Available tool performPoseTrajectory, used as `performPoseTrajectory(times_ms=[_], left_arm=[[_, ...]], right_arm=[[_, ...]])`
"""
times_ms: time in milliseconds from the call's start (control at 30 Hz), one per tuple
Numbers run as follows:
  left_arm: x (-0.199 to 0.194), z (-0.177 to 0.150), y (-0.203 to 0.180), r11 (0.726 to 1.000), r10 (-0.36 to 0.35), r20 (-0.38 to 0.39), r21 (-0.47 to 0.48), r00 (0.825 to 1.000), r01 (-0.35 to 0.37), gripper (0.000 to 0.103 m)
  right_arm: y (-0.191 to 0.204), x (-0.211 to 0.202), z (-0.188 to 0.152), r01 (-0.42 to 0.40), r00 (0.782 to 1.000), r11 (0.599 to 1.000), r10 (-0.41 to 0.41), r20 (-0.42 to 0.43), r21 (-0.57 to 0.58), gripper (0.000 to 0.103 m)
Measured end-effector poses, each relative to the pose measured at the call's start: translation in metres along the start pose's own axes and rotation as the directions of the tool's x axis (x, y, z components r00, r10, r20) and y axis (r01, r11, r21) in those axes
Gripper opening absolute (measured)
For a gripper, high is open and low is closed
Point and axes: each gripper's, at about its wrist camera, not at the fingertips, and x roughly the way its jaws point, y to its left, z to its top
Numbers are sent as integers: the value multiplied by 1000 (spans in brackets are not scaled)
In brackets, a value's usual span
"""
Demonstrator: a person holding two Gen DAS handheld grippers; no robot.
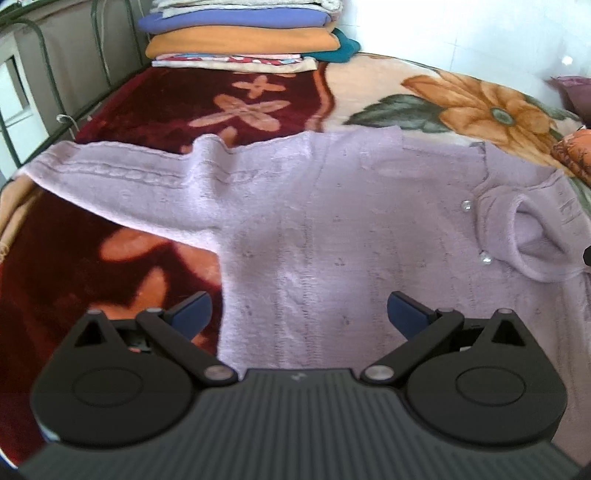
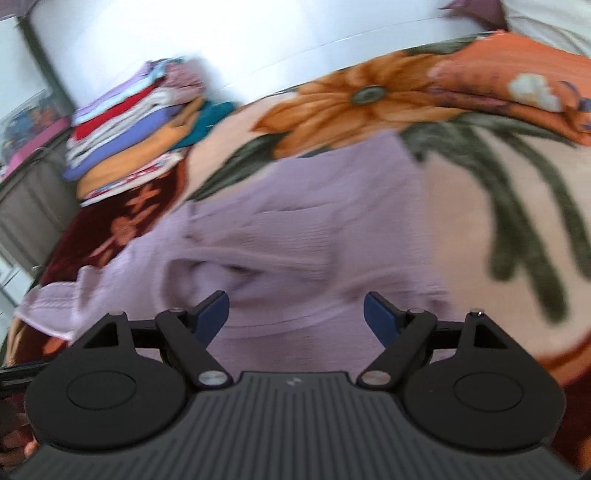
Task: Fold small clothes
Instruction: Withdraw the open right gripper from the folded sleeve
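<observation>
A small lilac knitted cardigan (image 1: 314, 221) lies spread flat on a flowered blanket, one sleeve (image 1: 110, 173) stretched out to the left, its collar with two pearly buttons (image 1: 466, 205) at the right. My left gripper (image 1: 299, 314) is open and empty just above the cardigan's lower body. The cardigan also shows in the blurred right wrist view (image 2: 295, 236). My right gripper (image 2: 295, 314) is open and empty above the collar end of it.
A stack of folded clothes (image 1: 240, 33) stands at the far end of the bed, also seen in the right wrist view (image 2: 136, 125). A metal bed rail (image 1: 44, 74) runs along the left. An orange patterned pillow (image 2: 517, 74) lies at the right.
</observation>
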Motion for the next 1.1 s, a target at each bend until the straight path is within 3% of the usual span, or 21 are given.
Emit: performPoseTrajectory(times_ms=[200, 700, 1100], left_arm=[[-3, 7, -21, 999, -35, 13, 35, 999, 34, 103], [7, 19, -65, 984, -97, 15, 150, 995, 94, 103], [21, 27, -133, 926, -186, 48, 342, 981, 159, 103]], right_arm=[[-24, -8, 4, 79, 996, 997, -80, 44, 19, 85], [-25, -1, -1, 152, 988, 988, -151, 27, -18, 85], [-50, 0, 1, 194, 978, 979, -197, 68, 59, 85]])
